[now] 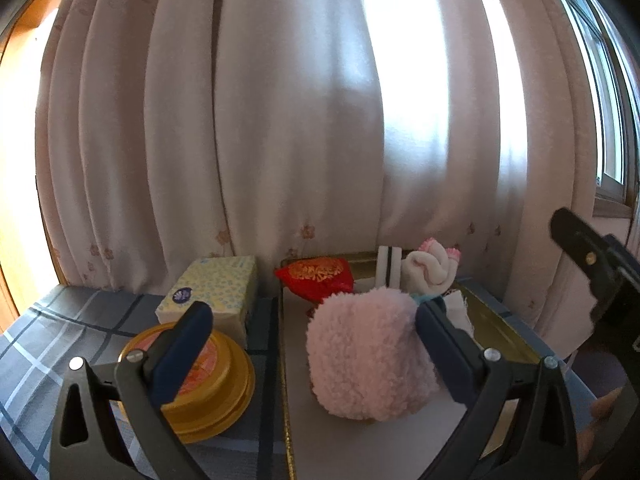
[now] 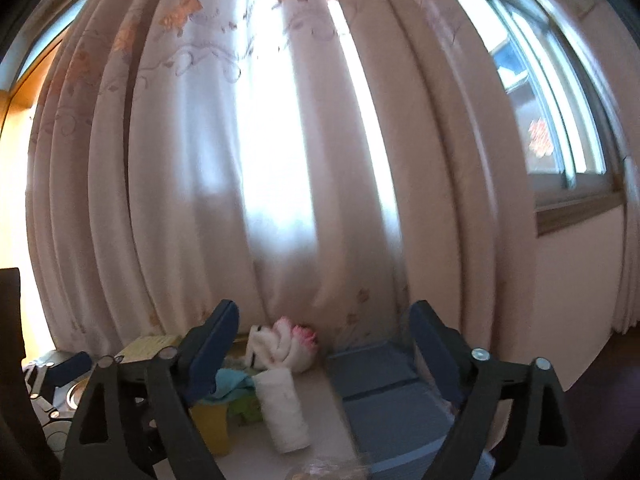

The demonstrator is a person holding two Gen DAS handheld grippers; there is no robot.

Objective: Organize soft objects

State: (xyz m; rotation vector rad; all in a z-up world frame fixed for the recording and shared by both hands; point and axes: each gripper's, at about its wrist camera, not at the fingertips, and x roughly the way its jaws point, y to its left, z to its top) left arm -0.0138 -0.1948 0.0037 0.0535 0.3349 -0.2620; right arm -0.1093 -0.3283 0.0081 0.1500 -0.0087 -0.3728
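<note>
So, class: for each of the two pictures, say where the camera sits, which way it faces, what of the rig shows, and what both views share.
Left wrist view: on the left gripper, looking forward over a tray toward the curtain; its own open fingers show, around a pink fluffy toy, and the right gripper at the right edge.
Right wrist view: on the right gripper, facing about level at the curtain and a window; its open, empty fingers show.
Shared: the curtain and the white-and-pink knotted cloth.

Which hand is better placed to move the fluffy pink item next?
Probably the left. Its tool stands open around the fluffy pink item in the gold tray. The right tool is open too, but faces the rolled white cloth.
</note>
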